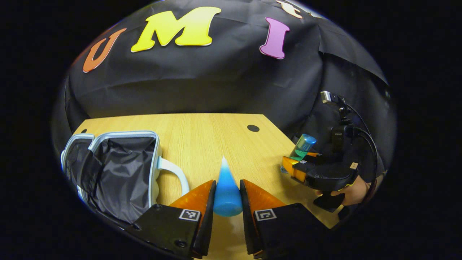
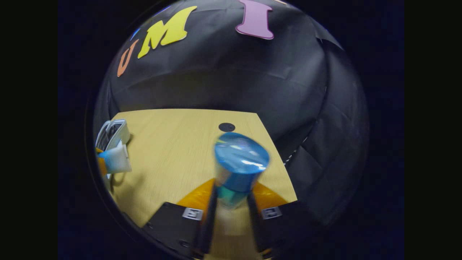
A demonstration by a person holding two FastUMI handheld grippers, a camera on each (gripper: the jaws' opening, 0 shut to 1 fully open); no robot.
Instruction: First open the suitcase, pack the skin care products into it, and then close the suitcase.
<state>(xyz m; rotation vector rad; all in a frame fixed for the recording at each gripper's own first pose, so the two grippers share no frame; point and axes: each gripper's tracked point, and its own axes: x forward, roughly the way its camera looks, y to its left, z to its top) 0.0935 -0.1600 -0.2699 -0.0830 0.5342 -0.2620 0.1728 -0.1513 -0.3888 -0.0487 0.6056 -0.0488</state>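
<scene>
The small white suitcase (image 1: 119, 169) lies open at the left of the wooden table (image 1: 202, 137), its dark lining showing and its handle toward me. My left gripper (image 1: 227, 202) is shut on a blue-and-white tube (image 1: 226, 187), held just right of the suitcase with its thin end pointing away. At the table's right edge my right gripper (image 1: 306, 166) holds a green bottle with a blue cap (image 1: 303, 146). In the right gripper view that gripper (image 2: 231, 206) is shut on the bottle (image 2: 238, 162), cap up. The suitcase (image 2: 113, 135) and the tube (image 2: 115, 159) show far left.
A round dark cable hole (image 1: 253, 128) sits near the table's far right corner. A hand (image 1: 352, 191) holds the right gripper beyond the table's right edge. Black cloth walls close in the back and right side.
</scene>
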